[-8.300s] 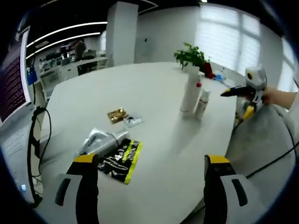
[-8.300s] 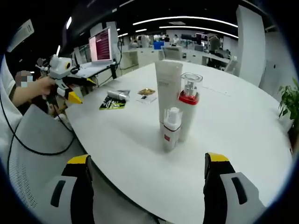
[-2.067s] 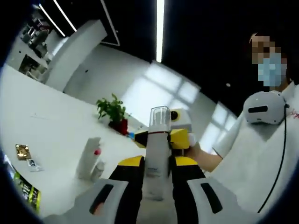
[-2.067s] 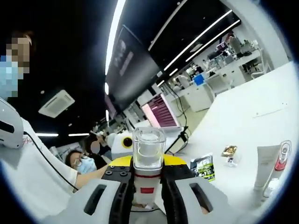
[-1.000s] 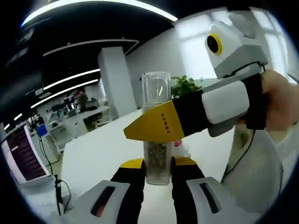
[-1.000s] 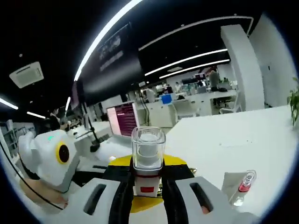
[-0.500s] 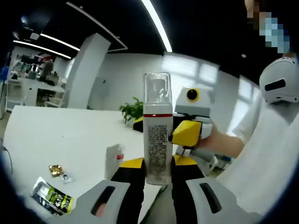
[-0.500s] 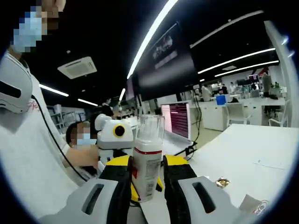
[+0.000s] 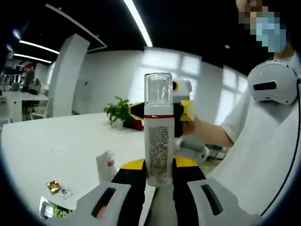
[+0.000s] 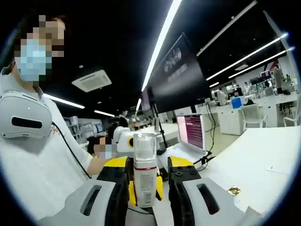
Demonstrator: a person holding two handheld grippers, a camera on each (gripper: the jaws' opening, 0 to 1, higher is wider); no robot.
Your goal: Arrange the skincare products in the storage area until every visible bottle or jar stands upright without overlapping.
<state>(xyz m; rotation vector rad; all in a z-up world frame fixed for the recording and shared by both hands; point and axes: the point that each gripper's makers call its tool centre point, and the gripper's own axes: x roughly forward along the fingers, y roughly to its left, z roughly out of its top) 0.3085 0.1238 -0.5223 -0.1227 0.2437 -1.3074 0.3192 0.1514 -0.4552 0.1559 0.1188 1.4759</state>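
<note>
Left gripper (image 9: 158, 172): my jaws are clamped on the lower body of a white pump bottle (image 9: 158, 136), one jaw on each side. It stands upright along the jaws, lifted clear of the table (image 9: 56, 146). It has a clear square cap on top, a red ring below the cap and a block of dark print down its face.

Right gripper (image 10: 146, 188): in the right gripper view my jaws close on the same white bottle (image 10: 145, 174), clear cap up, red band at the neck. In the left gripper view this gripper (image 9: 181, 110) sits just behind the bottle, yellow and black tips beside its neck; I cannot tell from that view whether the tips touch it. In the right gripper view the left gripper (image 10: 123, 137) sits just behind the bottle, in my hand (image 10: 98, 165).

On the white table, left gripper view: a white tube (image 9: 103, 165) and a small red-capped bottle (image 9: 111, 162) stand upright, touching or nearly so; too small to tell which. Nearer the lower left lie a gold sachet (image 9: 52, 186), a small clear packet (image 9: 65, 191) just beside it, and a black and yellow sachet (image 9: 52, 209). A potted plant (image 9: 117, 112) stands at the far edge of the table.

Right gripper view: a monitor (image 10: 194, 132) with a purple screen stands beyond the table (image 10: 254, 160), and a gold sachet (image 10: 233, 190) lies on the tabletop at lower right.
</note>
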